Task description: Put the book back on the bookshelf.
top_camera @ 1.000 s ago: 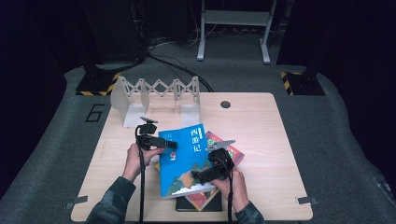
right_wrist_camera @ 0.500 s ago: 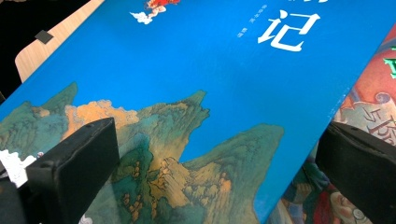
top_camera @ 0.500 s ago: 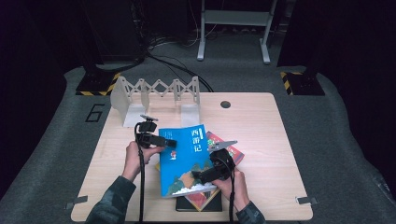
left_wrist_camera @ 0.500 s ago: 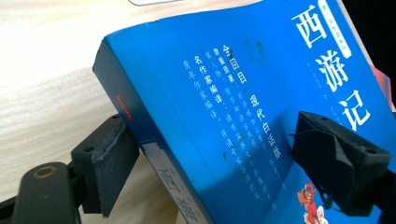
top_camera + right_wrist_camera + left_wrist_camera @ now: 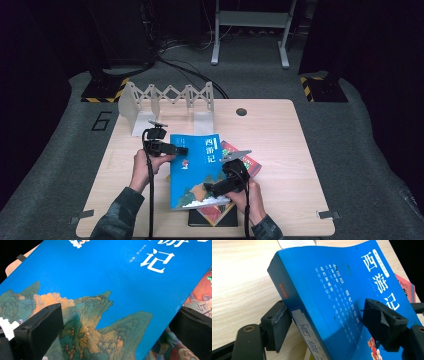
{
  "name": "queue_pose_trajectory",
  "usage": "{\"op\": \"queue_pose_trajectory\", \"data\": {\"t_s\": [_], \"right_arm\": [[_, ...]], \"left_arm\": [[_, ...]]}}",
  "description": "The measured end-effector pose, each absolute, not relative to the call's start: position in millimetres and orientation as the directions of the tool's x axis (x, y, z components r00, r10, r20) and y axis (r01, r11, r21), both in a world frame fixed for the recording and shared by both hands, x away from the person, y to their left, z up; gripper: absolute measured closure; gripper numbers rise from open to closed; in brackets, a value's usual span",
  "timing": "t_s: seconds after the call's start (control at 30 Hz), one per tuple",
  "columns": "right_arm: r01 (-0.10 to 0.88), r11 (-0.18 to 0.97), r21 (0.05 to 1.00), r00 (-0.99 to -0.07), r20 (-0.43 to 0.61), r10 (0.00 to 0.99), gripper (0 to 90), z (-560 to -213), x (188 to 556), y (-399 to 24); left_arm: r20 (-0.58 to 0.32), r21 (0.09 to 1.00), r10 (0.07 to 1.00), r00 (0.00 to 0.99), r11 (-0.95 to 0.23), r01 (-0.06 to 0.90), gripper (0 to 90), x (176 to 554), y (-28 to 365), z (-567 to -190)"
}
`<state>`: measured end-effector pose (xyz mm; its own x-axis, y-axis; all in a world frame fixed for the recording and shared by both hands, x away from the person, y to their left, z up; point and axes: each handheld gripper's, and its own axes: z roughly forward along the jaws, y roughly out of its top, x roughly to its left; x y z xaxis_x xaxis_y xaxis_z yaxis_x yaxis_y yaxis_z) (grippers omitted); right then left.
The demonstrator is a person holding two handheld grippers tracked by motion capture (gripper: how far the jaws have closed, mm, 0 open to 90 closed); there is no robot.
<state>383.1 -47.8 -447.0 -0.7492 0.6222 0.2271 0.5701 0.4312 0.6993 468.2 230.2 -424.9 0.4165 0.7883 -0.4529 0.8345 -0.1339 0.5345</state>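
A thick blue book [image 5: 195, 170] with white Chinese title lies askew on top of a red book [image 5: 251, 166] and a dark book [image 5: 200, 220]. Its spine overhangs the table on the left. My left gripper [image 5: 181, 150] straddles that spine. In the left gripper view, the blue book [image 5: 332, 290] sits between the jaws, which have just been closing. One pad [image 5: 279, 327] stands at the spine's lower edge and the other hovers over the cover, so the left gripper [image 5: 329, 326] is open. My right gripper [image 5: 117, 332] stands wide open across the book's lower right edge [image 5: 112, 277], one jaw over the cover and one over the red book [image 5: 202, 290].
A white folding book rack [image 5: 170, 95] stands at the table's far left. The wooden table [image 5: 300, 165] has a round hole [image 5: 241, 111] near its far edge. Grey carpet and dark stands surround the table. Both hands reach in from the near edge.
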Motion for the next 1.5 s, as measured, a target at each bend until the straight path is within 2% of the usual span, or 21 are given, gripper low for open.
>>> {"op": "queue_pose_trajectory", "data": {"t_s": [0.3,0.43,0.63,0.73,0.8,1.07,1.2,1.5], "right_arm": [[0.552,0.452,0.701,-0.769,0.217,0.602,0.0,-446.7,386.2,-41.8],[0.559,0.451,0.696,-0.769,0.232,0.595,0.0,-446.5,387.0,-38.9],[0.552,0.446,0.705,-0.772,0.228,0.594,0.0,-447.6,388.8,-36.1],[0.554,0.444,0.704,-0.771,0.233,0.592,0.0,-447.9,388.6,-36.7],[0.554,0.441,0.706,-0.77,0.233,0.594,0.0,-448.1,388.4,-36.5],[0.54,0.435,0.721,-0.775,0.226,0.59,0.0,-449.1,390.3,-35.7],[0.537,0.444,0.717,-0.78,0.222,0.585,0.0,-448.7,391.4,-35.3],[0.547,0.45,0.706,-0.778,0.23,0.585,0.0,-448.0,394.8,-27.8]], "left_arm": [[-0.371,0.554,0.817,0.441,-0.186,0.811,28.5,463.4,231.0,-409.3],[-0.368,0.568,0.813,0.451,-0.188,0.801,31.8,462.4,235.3,-403.2],[-0.396,0.56,0.807,0.437,-0.165,0.812,32.2,463.9,238.9,-405.0],[-0.448,0.548,0.793,0.414,-0.122,0.828,33.0,466.0,240.5,-409.0],[-0.452,0.546,0.792,0.41,-0.117,0.829,32.9,467.2,241.1,-411.2],[-0.504,0.536,0.751,0.427,-0.117,0.836,33.8,471.6,244.7,-420.0],[-0.471,0.551,0.768,0.435,-0.129,0.824,34.6,468.2,241.4,-415.0],[-0.324,0.567,0.829,0.456,-0.216,0.795,36.0,462.0,231.9,-395.6]]}}
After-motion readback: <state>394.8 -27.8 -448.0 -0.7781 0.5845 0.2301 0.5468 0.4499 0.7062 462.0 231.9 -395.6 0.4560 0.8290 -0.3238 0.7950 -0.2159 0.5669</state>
